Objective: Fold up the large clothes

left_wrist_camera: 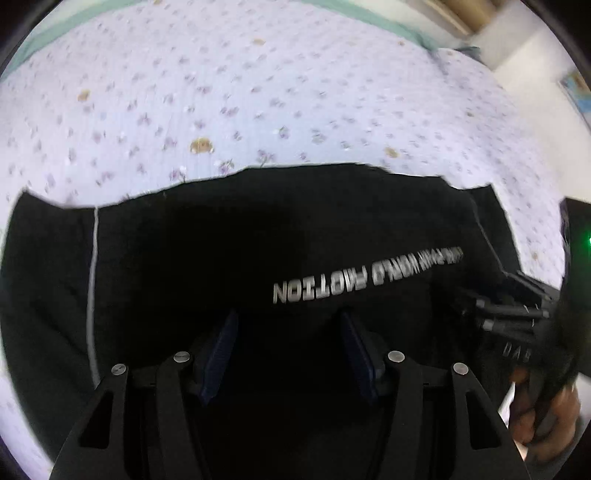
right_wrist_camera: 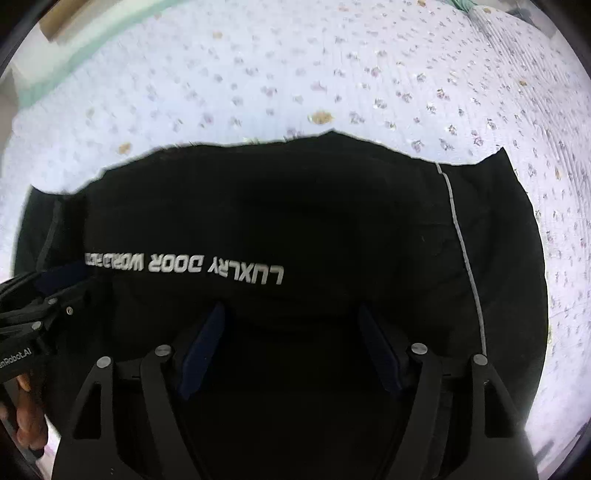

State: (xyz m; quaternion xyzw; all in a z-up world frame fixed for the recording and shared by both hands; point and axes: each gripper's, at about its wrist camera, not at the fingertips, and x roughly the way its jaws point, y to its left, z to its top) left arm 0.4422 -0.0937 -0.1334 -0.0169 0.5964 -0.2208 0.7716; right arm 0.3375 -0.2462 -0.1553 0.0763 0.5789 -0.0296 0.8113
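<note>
A large black garment (left_wrist_camera: 258,240) lies flat on a floral bedsheet (left_wrist_camera: 258,92); it carries white lettering (left_wrist_camera: 332,284) and a thin grey stripe (left_wrist_camera: 92,277). My left gripper (left_wrist_camera: 289,317) points steeply down over it, below the lettering. Its blue pads (left_wrist_camera: 221,354) stand apart and I see nothing pinched between them. My right gripper (right_wrist_camera: 291,308) hovers over the same garment (right_wrist_camera: 295,206) under its lettering (right_wrist_camera: 221,271), also open with the pads (right_wrist_camera: 380,350) apart. Each gripper shows at the other view's edge: the right gripper (left_wrist_camera: 491,314), the left gripper (right_wrist_camera: 70,284).
The bedsheet (right_wrist_camera: 295,74) stretches far beyond the garment's top edge. A pale green band (left_wrist_camera: 55,29) borders it at the back. A person's hand (left_wrist_camera: 554,410) holds the right gripper's handle, another hand (right_wrist_camera: 26,417) the left one. The grey stripe (right_wrist_camera: 461,251) runs near the garment's right side.
</note>
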